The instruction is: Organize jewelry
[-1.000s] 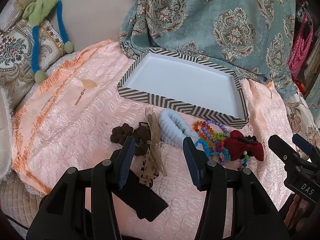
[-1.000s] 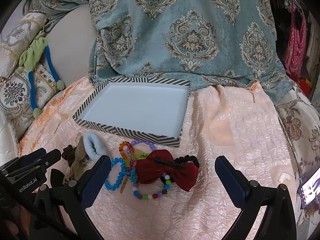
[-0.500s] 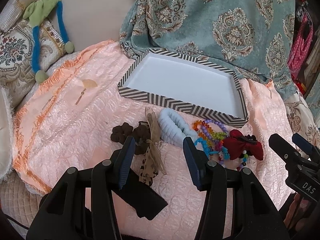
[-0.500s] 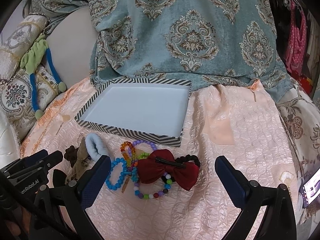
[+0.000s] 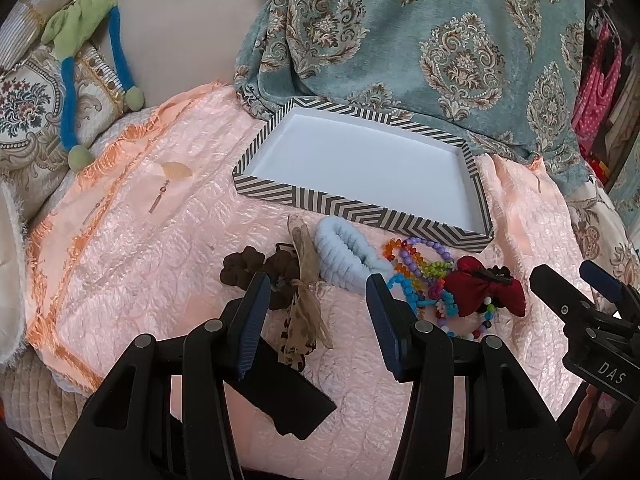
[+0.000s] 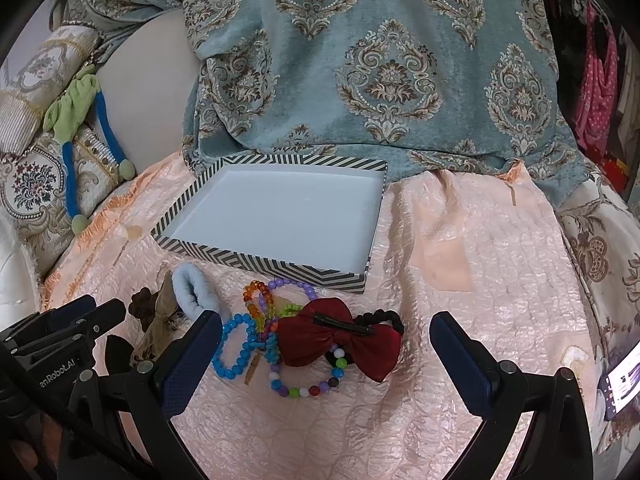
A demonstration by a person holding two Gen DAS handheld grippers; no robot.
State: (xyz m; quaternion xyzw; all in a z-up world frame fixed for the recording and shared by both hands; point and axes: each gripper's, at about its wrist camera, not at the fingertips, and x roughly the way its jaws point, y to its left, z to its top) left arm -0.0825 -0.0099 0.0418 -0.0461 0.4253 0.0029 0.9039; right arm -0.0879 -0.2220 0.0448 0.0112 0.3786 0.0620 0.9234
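A striped box lid with a white inside (image 5: 362, 210) (image 6: 280, 266) lies empty on the peach cloth. In front of it lie a brown scrunchie (image 5: 244, 268), a tan leopard ribbon bow (image 5: 304, 300), a light blue scrunchie (image 5: 344, 256) (image 6: 192, 290), several bead bracelets (image 5: 416, 268) (image 6: 256, 332) and a red bow clip (image 5: 484, 290) (image 6: 340, 336) over a black hair tie (image 6: 384, 316). My left gripper (image 5: 318, 292) is open and empty above the ribbon bow. My right gripper (image 6: 326, 340) is open and empty, its fingers either side of the red bow.
A teal patterned cloth (image 6: 380, 60) hangs behind the box lid. A green and blue stuffed toy (image 5: 84, 40) and embroidered cushions (image 5: 24, 120) lie at the left. A small earring (image 5: 158, 198) lies on the peach cloth (image 6: 480, 280). A phone (image 6: 620, 380) shows at the right edge.
The right gripper has moved slightly forward and down toward the red bow. The left gripper has barely moved. Both stay open.
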